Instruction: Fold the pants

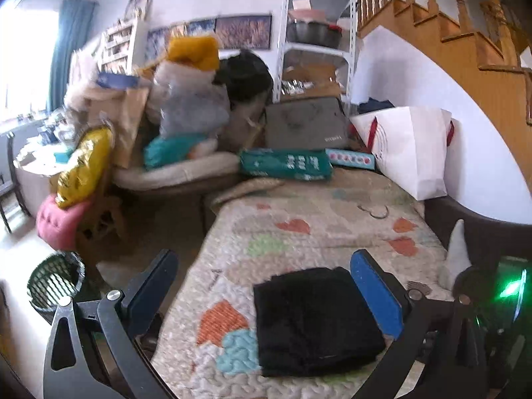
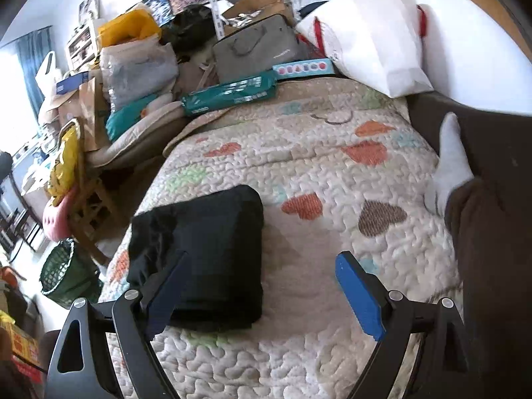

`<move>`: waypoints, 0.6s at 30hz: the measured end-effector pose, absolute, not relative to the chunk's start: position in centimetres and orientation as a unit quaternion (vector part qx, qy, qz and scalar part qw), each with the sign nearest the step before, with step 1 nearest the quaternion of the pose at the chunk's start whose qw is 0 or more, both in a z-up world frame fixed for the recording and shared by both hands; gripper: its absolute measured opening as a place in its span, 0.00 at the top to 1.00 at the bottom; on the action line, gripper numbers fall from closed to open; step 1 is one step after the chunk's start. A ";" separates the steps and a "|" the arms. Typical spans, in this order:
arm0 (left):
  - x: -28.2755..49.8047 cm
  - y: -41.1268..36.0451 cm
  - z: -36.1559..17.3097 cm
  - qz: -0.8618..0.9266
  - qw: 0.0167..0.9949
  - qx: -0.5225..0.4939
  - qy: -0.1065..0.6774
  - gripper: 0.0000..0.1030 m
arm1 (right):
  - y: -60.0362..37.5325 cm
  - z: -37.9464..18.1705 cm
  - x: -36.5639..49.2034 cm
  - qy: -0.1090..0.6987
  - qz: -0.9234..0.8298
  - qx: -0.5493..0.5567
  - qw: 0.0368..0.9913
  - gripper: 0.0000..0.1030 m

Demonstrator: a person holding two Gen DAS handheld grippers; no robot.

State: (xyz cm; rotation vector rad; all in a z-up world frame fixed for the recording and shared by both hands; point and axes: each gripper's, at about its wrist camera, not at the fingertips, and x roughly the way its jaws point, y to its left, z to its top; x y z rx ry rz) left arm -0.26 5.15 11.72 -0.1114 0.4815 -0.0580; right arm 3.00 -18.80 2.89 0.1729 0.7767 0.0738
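Setting: cluttered room; heart-patterned quilt [image 1: 299, 232] serves as the folding surface.
Left wrist view: left gripper [image 1: 266, 286] spread wide, empty, above black pants [image 1: 316, 322] lying folded into a compact rectangle, apparently finished.
Right wrist view: right gripper [image 2: 262, 289] wide, empty; pants [image 2: 206, 249] near the quilt's left edge.

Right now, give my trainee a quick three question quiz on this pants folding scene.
1. True or false: the pants lie folded on the quilt.
2. Is either the left gripper or the right gripper holding the pants? A) left B) right C) neither
3. What colour is the sock at the quilt's edge?

Key: 1 true; 2 C, both open and empty; 3 white.
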 end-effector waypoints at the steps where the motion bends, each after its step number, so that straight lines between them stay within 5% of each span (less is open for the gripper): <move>1: 0.0 5.1 11.6 -0.038 0.965 -0.062 0.251 0.00 | -18.9 3.3 3.5 0.383 0.043 0.084 0.919 0.11; 18: 4.8 5.4 2.4 -0.002 0.917 -0.045 0.397 0.00 | -17.3 -0.1 10.2 0.458 0.074 0.057 0.884 0.11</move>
